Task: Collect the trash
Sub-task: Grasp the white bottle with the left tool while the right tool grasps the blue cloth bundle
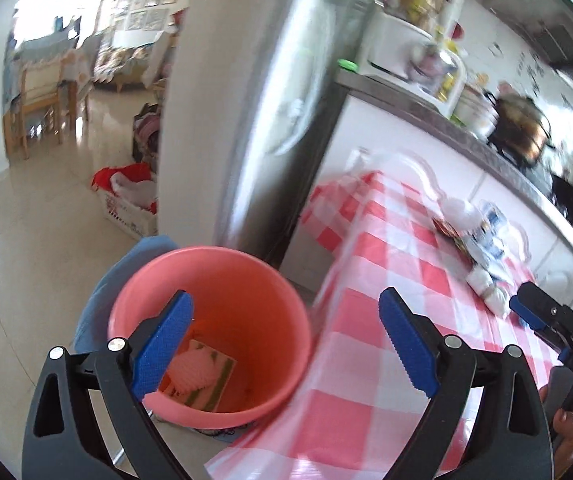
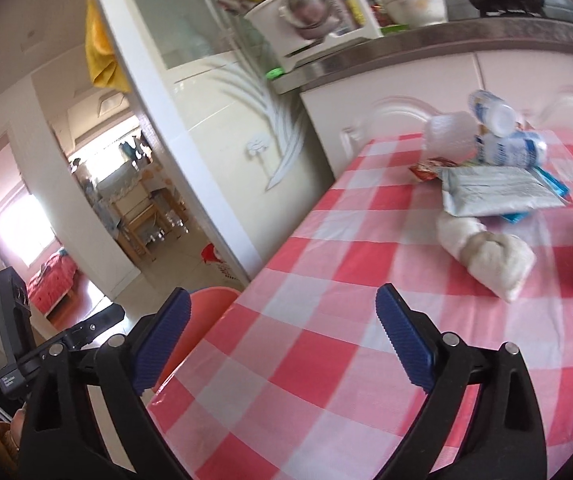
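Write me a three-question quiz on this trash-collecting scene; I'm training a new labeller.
1. True or false: the left tongs are shut on a wrapper.
2. Where does the pink bucket stand? A) on the checked tablecloth B) on the floor beside the table C) on the counter
3. Fill in: the crumpled tissue wad lies on the table, nearer the right tongs than the flat silver ____.

Key: 1 false, they are open and empty; 2 B; 3 pouch.

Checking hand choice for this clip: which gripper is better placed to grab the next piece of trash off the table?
Right gripper: open, facing the crumpled tissue on the table. Left gripper hangs open over the pink bin.
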`<state>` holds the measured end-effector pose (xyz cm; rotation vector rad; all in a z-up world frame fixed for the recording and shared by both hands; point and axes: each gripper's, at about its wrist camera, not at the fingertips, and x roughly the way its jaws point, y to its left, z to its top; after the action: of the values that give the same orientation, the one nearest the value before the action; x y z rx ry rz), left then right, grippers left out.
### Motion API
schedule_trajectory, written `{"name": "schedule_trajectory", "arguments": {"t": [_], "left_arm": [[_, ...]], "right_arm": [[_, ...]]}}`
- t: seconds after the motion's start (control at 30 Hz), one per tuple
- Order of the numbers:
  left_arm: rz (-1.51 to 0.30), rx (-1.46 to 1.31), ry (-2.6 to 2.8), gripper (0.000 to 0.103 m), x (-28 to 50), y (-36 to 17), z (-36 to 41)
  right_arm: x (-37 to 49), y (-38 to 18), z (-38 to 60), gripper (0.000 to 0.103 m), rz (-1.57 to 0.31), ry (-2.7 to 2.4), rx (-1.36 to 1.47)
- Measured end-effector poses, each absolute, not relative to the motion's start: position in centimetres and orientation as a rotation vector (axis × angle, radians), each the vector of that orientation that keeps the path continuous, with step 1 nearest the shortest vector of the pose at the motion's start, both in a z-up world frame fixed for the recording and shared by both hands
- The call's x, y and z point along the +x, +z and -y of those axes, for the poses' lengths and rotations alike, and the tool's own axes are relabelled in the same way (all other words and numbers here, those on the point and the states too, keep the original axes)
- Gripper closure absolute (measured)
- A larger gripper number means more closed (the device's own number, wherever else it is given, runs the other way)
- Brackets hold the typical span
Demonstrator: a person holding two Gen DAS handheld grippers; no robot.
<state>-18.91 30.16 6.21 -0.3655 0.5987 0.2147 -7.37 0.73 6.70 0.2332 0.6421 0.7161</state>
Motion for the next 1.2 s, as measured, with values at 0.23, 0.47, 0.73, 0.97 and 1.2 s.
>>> {"name": "schedule_trajectory", "arguments": {"t": [0.23,0.47,0.73,0.97,1.2], "left_arm": [[-0.659,-0.311,0.144,0.010,-17.0,6.8,-25.0],[-0.726,-0.273,0.077,0.010,-14.8,7.6,-20.1],[-0.710,-0.226,-0.063,0.010,-10.5,12.2,-13.5],[-0.720,-0.223,-0.183,0.010,-2.2,16.0,-7.3],[-0.810,-0.190,-0.227,0.010,8.4,15.6,-1.7]], "right_arm": [[-6.3,6.8,5.4,0.008,-0.610,0.626,0.320],[-5.0,7.2,11.5,0.007,-0.569,0.520,0.422],[-2.4,6.0,19.3,0.006,-0.568,0.337,0.556],[0.4,3.8,23.3,0.006,-0.656,0.253,0.642],[1.9,2.7,22.6,0.006,-0.714,0.291,0.631]]}}
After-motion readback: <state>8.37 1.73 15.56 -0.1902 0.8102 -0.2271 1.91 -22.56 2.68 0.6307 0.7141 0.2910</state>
